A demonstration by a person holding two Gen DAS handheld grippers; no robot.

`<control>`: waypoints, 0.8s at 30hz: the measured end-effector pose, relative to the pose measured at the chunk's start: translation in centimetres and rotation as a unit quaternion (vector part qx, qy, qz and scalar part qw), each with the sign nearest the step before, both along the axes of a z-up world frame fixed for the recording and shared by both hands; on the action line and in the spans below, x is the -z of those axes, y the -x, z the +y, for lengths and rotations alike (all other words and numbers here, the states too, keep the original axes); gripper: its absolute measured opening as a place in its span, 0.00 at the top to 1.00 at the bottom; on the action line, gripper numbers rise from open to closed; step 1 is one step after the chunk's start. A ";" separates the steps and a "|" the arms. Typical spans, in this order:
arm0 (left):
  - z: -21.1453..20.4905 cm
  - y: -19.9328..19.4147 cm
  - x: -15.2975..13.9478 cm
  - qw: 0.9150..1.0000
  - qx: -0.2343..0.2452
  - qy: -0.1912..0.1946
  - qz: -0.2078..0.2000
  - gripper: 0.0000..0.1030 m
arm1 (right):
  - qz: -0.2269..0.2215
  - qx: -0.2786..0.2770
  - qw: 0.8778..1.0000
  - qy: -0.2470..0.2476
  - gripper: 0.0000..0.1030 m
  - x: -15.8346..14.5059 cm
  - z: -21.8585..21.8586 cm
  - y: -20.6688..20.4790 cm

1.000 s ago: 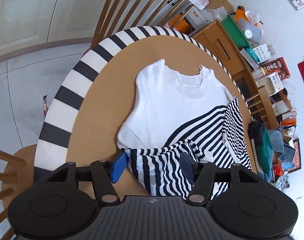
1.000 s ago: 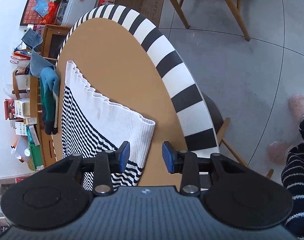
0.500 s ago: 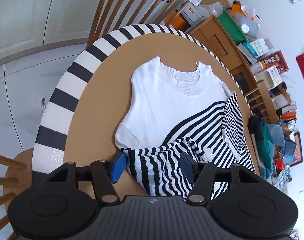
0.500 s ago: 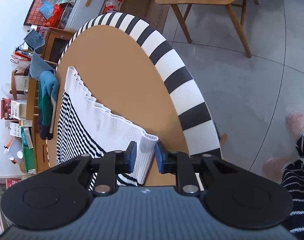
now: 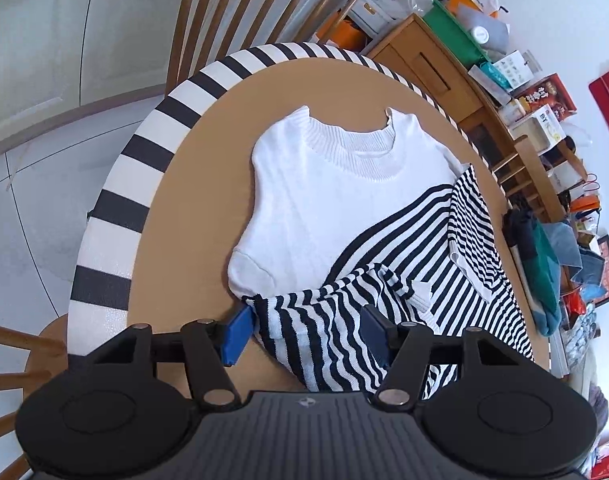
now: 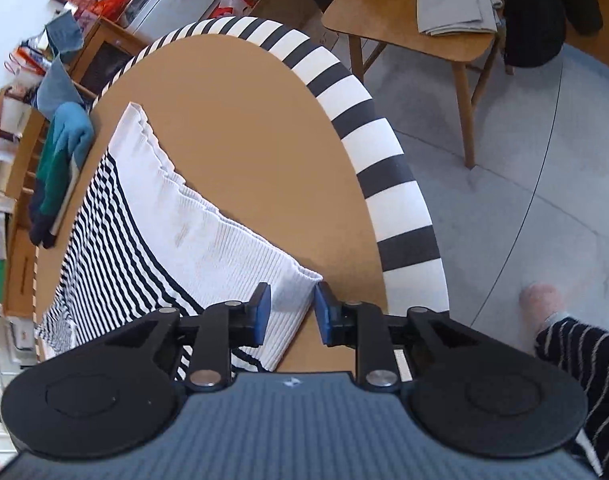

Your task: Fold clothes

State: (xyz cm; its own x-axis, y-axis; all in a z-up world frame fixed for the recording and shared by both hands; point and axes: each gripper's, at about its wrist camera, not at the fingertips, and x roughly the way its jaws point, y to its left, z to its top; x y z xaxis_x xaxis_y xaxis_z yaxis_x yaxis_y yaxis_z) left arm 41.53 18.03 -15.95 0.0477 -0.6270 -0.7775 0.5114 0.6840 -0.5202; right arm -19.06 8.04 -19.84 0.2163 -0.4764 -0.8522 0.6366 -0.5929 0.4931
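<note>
A knitted sweater (image 5: 336, 200) is lying face up on the round table (image 5: 192, 184), its white neckline toward the far side and its black-and-white striped part toward the camera. In the left wrist view one striped sleeve (image 5: 324, 328) is lying folded across the body, bunched between the blue pads of the left gripper (image 5: 304, 334). The pads are standing wide, one at each side of the bunch, and whether they are actually pressing on it I cannot tell.

The right gripper (image 6: 290, 312) is closing narrowly on the white ribbed hem corner (image 6: 292, 284) — the fabric is sitting between the pads, looks pinched, and seems to be lifting slightly off the table.

The sweater is soft, limp and light, so it will be sagging and stretching wherever it is not supported — not slippery, since the ribbing gives the pads plenty to bite on. The best holds are probably the doubled, firmer edges: the ribbed hem corners, the cuffs and the shoulder seams. Carrying it by two matching points together should be keeping the fold line straight; pulling from one corner alone risks dragging the whole garment across the smooth tabletop.
</note>
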 end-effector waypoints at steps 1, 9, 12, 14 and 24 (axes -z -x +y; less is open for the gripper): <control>0.0 0.0 0.0 1.000 0.001 -0.002 -0.002 0.44 | 0.003 -0.005 1.000 -0.003 0.82 0.1 0.0 0.0; 0.7 -0.9 1.3 0.999 -0.004 -0.009 0.038 0.93 | -0.003 -0.014 1.000 -0.004 0.98 0.2 0.1 0.2; 0.5 -0.6 1.2 0.999 0.000 -0.013 0.029 0.93 | -0.006 -0.013 1.000 -0.003 0.96 0.3 0.1 0.3; 0.4 -0.5 1.1 1.000 0.001 -0.017 0.024 0.93 | -0.008 -0.012 1.000 -0.003 0.96 0.4 0.1 0.3; 0.0 -0.6 1.0 0.999 0.007 -0.022 0.022 0.93 | -0.018 -0.009 1.000 -0.001 0.97 0.6 0.1 0.6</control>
State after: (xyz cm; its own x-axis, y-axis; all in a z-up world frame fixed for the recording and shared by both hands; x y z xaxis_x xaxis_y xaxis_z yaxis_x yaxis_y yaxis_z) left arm 42.09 18.03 -16.96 0.0035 -0.5924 -0.8056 0.4983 0.6995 -0.5122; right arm -19.63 8.14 -20.44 0.2556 -0.4711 -0.8442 0.6296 -0.5815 0.5152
